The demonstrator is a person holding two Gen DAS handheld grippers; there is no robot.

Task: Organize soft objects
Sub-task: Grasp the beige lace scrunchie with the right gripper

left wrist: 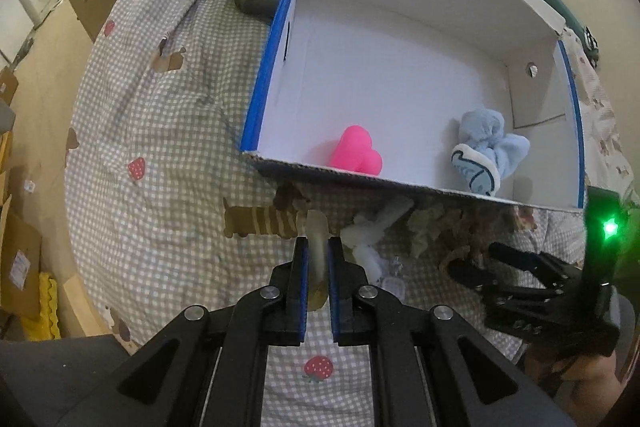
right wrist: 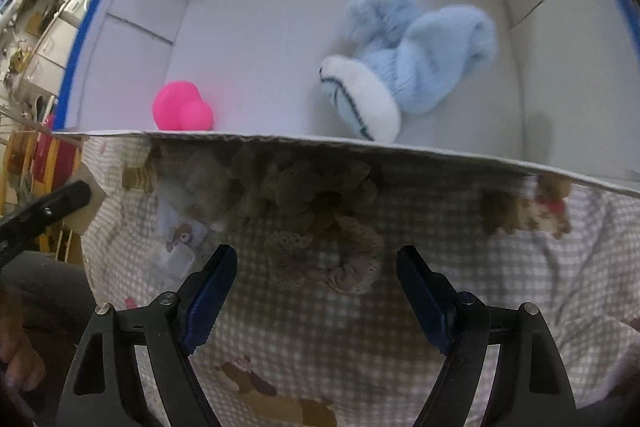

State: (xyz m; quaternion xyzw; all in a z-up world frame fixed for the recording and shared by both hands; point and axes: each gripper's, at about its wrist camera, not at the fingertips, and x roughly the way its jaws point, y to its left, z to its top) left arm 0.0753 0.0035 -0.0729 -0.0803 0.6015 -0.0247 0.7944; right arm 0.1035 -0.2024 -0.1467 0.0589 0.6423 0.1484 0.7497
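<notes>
The left gripper is clamped tight on a thin strip of pale, cream-coloured soft material, which pokes out past the blue pads and hangs over the grey-and-white checked bedspread with dachshund and strawberry prints. The pinch looks narrow and near one end, so I'd worry the strip could slide out on the way over the cut cardboard edge of the white box with blue tape along its rim, or snag on that edge if carried low. The right gripper stands wide apart, holding nothing, poised above a beige lacy scrunchie just in front of the box's near wall; closing here could catch the bedspread with it, or only nip the frill. Already inside the box lie a bright pink rounded squishy toy and a pair of fluffy light-blue socks with white cuffs. A white fluffy piece and a crumpled greenish-cream piece wait beside the box. What the clamped strip actually is I can't tell; its lower part is hidden between the jaws. The right-wrist view is blurred, and the brownish heap under the box edge is hard to sort into separate items.
</notes>
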